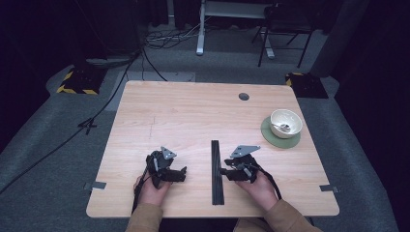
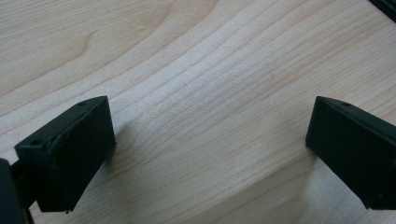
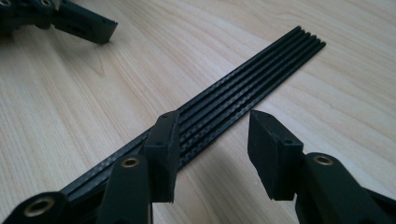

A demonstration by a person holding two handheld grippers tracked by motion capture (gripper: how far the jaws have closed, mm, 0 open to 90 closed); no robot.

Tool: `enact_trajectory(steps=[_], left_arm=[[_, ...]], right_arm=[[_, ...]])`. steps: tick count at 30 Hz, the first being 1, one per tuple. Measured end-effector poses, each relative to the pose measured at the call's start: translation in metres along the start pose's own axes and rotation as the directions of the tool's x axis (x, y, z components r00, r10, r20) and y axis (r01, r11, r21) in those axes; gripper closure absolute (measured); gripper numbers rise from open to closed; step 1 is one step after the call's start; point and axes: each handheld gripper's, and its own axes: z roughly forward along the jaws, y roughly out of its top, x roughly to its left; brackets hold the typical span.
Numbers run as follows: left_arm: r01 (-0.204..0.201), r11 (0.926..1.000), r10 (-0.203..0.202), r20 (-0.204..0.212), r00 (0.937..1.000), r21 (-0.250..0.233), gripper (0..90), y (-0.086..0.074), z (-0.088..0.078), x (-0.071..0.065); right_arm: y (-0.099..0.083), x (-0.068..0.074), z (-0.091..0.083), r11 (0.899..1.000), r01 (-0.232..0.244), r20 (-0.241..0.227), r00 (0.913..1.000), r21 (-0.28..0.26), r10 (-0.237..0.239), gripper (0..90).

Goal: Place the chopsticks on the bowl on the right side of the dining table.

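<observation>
A long black ribbed strip lies flat on the wooden table, running from the front edge toward the middle. My right gripper hovers low at the strip's right side, pointing left at it. In the right gripper view the gripper is open; the strip passes under one jaw, and bare wood shows between the pads. My left gripper rests to the left of the strip, pointing right. Its jaws stand wide apart over bare wood, holding nothing.
A white bowl with a spoon in it sits on a green coaster at the right side of the table. A round cable hole is near the far edge. The left gripper's jaw shows beyond the strip.
</observation>
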Motion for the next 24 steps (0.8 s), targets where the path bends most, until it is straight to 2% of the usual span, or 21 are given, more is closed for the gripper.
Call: enact_trajectory(steps=[5,10,20,24], left_arm=[[0.0,1.0,0.0,0.001,1.0,0.001,1.6,0.0,-0.0001,0.0001],[0.0,1.0,0.0,-0.001,1.0,-0.001,1.6,0.0,0.0,0.0],[0.0,1.0,0.0,-0.001,1.0,-0.001,1.6,-0.0001,0.0001,-0.0001],[0.0,1.0,0.0,-0.001,1.0,-0.001,1.6,-0.0001,0.0001,-0.0001]], right_arm=[[-0.0041,0.0027,0.0043,1.0,0.019,0.012,0.9997,0.022,-0.019,54.0],[-0.0068,0.0048,0.0074,0.999,0.015,0.013,0.9998,0.039,-0.015,53.3],[-0.0081,0.0003,0.0048,1.0,0.008,0.013,0.9999,0.03,-0.008,53.4],[-0.0071,0.0037,0.0024,1.0,0.015,0.013,0.9998,0.015,-0.015,53.2]])
